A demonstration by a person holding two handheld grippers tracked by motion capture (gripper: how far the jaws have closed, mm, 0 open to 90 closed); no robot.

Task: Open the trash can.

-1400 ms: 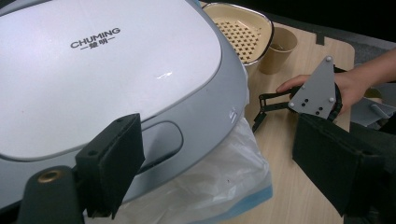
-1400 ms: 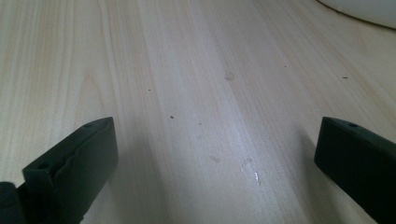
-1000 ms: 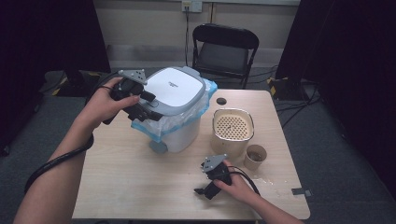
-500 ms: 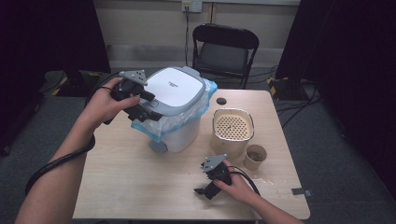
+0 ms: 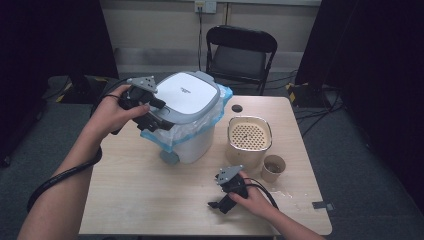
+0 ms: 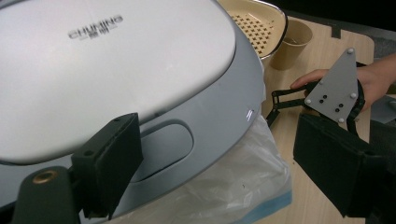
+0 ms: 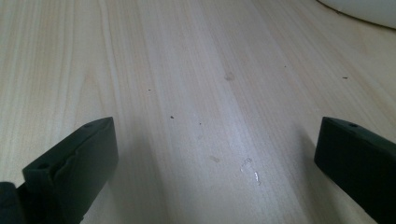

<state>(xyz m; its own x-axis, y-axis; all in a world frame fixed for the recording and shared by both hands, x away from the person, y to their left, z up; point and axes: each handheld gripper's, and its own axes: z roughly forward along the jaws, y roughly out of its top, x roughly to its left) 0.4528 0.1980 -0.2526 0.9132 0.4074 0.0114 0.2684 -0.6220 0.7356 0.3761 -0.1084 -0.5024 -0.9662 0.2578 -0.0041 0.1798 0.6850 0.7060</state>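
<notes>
Bin lid (image 5: 186, 95) sits between the left gripper's (image 5: 150, 112) just-loosening, spread jaws at its front latch, so back off gently; right gripper (image 5: 223, 200) idles agape.

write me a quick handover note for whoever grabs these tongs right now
Left tongs: open, holding nothing, one jaw over the release button on the cooker lid; contact unclear.
Right tongs: open, holding nothing, low over the table near its front edge.
Things: cooker mid-table, plastic bag hanging from under its lid; perforated pot and paper cup to its right.
Done: nothing visible, lid closed.
Left: probably press the button and open the lid.
</notes>
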